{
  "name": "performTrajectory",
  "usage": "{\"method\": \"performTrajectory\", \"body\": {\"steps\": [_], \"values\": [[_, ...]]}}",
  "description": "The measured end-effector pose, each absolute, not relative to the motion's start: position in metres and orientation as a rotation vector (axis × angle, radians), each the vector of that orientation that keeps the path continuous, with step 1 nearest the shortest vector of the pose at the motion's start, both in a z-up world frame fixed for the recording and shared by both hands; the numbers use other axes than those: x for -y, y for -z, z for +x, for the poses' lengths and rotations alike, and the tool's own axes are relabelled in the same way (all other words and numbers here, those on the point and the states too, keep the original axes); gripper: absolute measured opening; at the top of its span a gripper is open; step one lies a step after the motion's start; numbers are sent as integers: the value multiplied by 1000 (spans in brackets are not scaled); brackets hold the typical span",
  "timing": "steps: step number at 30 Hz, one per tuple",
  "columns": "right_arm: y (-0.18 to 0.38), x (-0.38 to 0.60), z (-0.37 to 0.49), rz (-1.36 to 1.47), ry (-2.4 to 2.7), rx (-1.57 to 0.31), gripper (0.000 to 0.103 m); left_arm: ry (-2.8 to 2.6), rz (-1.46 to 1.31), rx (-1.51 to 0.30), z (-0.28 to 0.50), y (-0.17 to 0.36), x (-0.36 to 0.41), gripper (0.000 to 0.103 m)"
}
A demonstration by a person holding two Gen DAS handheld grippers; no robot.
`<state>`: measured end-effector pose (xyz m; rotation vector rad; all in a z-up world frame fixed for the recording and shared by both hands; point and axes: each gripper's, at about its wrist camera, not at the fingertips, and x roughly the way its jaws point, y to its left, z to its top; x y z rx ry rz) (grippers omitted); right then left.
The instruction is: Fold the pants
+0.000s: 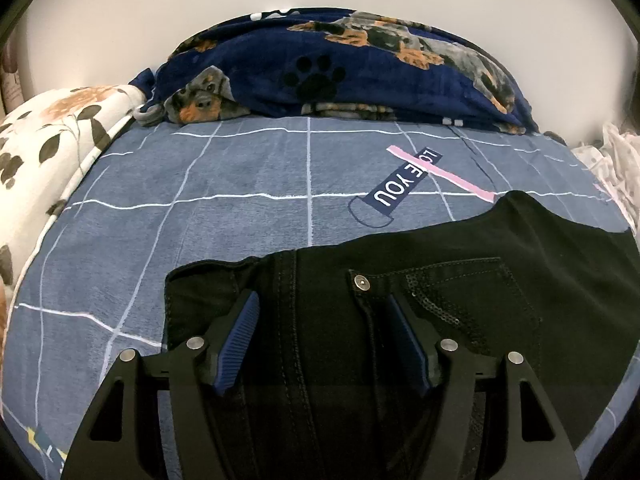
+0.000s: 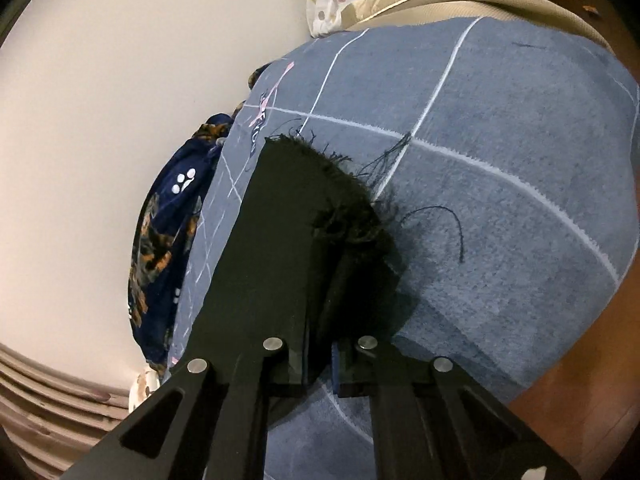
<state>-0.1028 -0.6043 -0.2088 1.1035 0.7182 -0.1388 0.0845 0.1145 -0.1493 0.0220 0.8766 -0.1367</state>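
Risk: frayed hem could slip out of the right tongs (image 2: 320,280), clamped tight on only the fringe of the black denim pants (image 1: 400,288) lying on the blue grid-print bed sheet (image 1: 200,220). Left tongs (image 1: 324,320) gape, straddling the waistband seam, gripping nothing yet.

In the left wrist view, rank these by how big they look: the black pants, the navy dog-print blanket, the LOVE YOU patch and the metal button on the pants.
1. and 2. Black pants and navy dog-print blanket: they look alike; the pants lie nearer the camera, so unranked.
3. LOVE YOU patch.
4. Metal button, smallest.
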Motion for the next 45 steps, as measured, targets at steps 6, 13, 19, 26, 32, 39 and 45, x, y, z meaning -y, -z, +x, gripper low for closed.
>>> {"method": "performTrajectory", "body": {"steps": [6, 13, 19, 26, 32, 39, 45], "values": [[204, 605, -109, 1145, 149, -689, 7, 137, 20, -876, 84, 150, -115, 68], [155, 583, -95, 998, 105, -655, 8, 139, 22, -875, 84, 150, -114, 70], [119, 540, -74, 890, 3, -646, 8, 138, 25, -873, 84, 150, -112, 71], [98, 479, -50, 820, -137, -667, 8, 140, 22, -872, 83, 150, -113, 71], [99, 414, -30, 765, -275, -737, 9, 141, 22, -870, 83, 150, -112, 71], [124, 338, -8, 682, -405, -867, 9, 142, 22, -870, 82, 150, -113, 72], [153, 307, -3, 655, -444, -960, 9, 142, 22, -869, 82, 151, -113, 73]]}}
